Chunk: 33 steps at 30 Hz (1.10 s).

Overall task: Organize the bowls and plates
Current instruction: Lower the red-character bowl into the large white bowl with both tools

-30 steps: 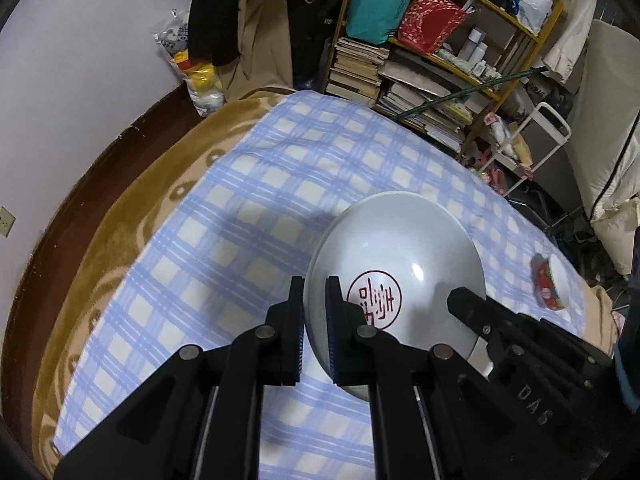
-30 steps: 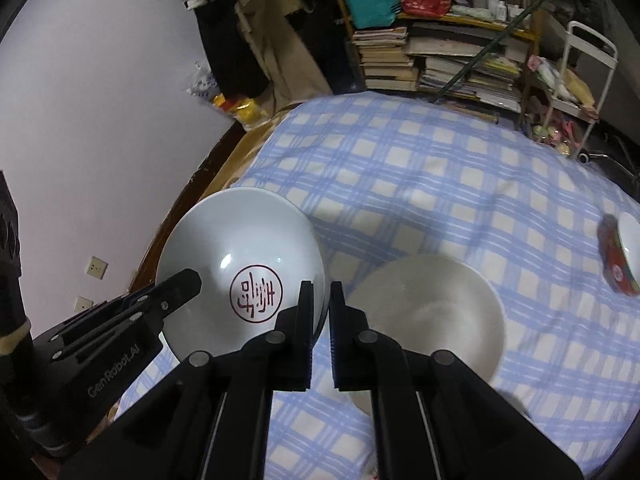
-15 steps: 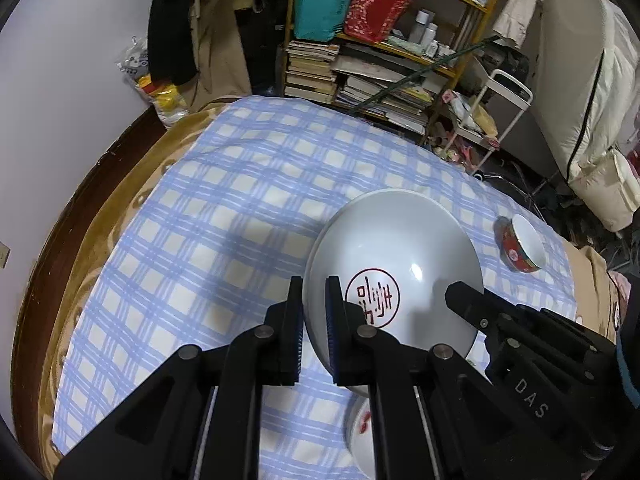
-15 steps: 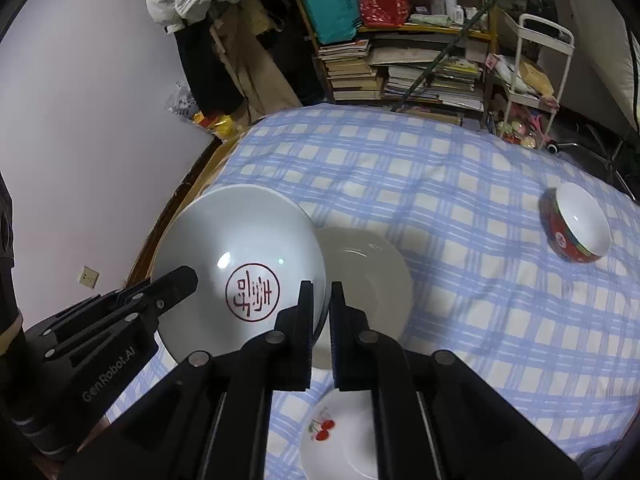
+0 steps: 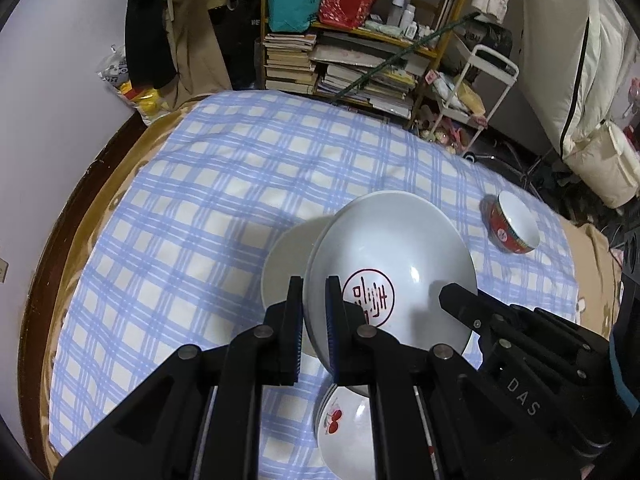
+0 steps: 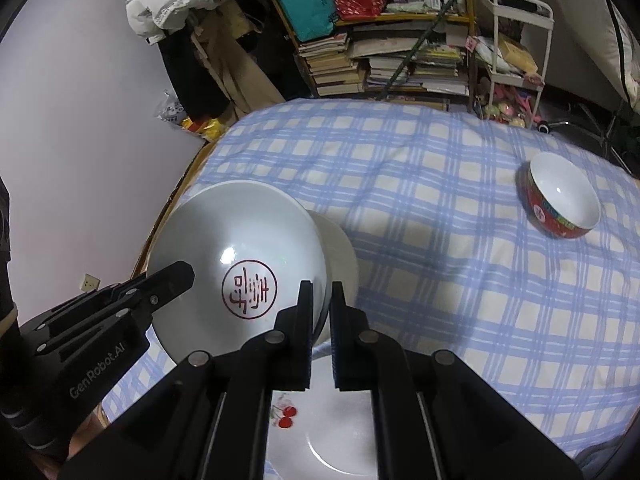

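Both grippers pinch opposite rim edges of one white bowl, red seal mark inside, held tilted in the air above the checked cloth. Left gripper clamps the bowl's left rim; right gripper clamps its right rim; each reaches in from the near side, fingers pointing forward. Under the bowl: a plain plate on the cloth. Nearer, a cherry-print plate. Red bowl stands well apart, far right.
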### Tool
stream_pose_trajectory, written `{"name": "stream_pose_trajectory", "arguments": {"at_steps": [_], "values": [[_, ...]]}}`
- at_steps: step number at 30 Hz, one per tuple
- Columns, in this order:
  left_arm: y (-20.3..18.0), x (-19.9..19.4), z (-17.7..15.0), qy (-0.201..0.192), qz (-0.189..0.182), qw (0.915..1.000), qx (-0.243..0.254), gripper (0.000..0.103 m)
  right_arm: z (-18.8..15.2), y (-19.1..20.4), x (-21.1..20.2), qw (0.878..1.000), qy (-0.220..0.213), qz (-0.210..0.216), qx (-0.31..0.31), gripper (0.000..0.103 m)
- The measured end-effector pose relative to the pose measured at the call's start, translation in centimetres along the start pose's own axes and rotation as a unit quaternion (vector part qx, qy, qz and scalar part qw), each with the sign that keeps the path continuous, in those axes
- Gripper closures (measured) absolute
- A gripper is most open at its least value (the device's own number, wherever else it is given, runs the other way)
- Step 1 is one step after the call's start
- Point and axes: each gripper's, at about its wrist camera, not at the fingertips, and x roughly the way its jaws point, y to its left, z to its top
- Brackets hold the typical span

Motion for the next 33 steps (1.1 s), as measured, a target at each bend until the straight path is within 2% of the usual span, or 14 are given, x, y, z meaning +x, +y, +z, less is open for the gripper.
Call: {"name": "stream_pose_trajectory", "arguments": {"at_steps": [8,14,33], "values": [[-0.8,1.7,-0.1,0.017,0.009,0.9998,0.005,0.094,-0.4,-1.7,1.6,1.000,0.012,0.010,0.011,0.094],[0.0,2.5,0.0,0.026,0.015,0.9996,-0.004,0.093,-0.4,-1.6,3.0,0.999,0.019,0.021,0.016,0.094],[2.0,5.6,-0.4,0.050,0.010,0.9986,-0.010,0.093,-0.2,-0.7,5.7,0.999,0.035,0.011,-0.002,0.094]]}}
